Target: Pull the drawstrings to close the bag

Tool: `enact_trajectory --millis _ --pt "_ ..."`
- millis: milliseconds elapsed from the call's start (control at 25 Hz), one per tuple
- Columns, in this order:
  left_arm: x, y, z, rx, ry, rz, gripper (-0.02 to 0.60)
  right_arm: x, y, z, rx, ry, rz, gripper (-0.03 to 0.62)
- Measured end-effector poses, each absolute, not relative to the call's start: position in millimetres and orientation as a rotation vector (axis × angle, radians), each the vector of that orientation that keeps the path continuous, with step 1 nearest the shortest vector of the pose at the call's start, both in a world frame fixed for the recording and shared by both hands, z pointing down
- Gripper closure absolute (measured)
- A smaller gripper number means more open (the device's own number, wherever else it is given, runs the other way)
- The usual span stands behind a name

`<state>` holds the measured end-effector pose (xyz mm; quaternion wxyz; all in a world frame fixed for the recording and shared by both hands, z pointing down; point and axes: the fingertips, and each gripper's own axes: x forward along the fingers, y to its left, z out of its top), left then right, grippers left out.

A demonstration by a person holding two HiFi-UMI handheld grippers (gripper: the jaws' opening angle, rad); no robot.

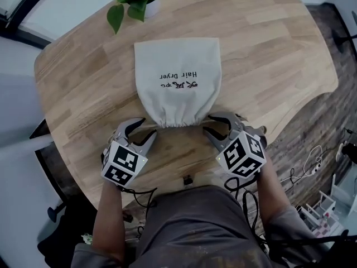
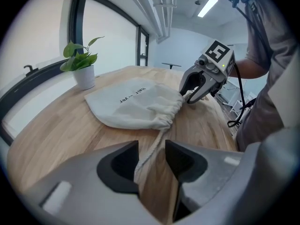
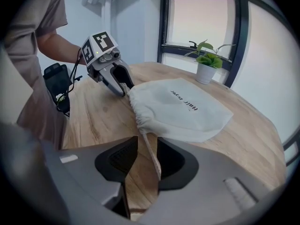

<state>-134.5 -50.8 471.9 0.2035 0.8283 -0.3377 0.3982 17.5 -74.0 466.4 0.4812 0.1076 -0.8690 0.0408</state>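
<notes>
Left gripper (image 2: 152, 146) fingers apart, left drawstring (image 2: 146, 157) between them. Right gripper (image 3: 147, 144) likewise, with right drawstring (image 3: 152, 156). Head view hides both cords. Cream bag (image 1: 177, 80) lies beyond my fingertips, mouth gathered, probably mostly shut.

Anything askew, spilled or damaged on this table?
Nothing stands out. The bag lies flat on the table, mouth gathered; its drawstrings run between the open jaws of the left hand-held gripper and the right hand-held gripper; the potted plant stands upright.
</notes>
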Motion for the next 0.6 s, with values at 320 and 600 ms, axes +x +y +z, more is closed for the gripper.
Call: enact_trajectory --millis 320,600 --pt "-135.5 -52.2 474.1 2.336 -0.893 1.110 0.402 14.8 -73.2 476.9 0.214 -2.142 0.155 0.459" --pt "-139.4 -53.7 474.0 2.359 -0.884 1.131 0.462 15.6 -74.1 476.9 0.206 -2.137 0.155 0.480"
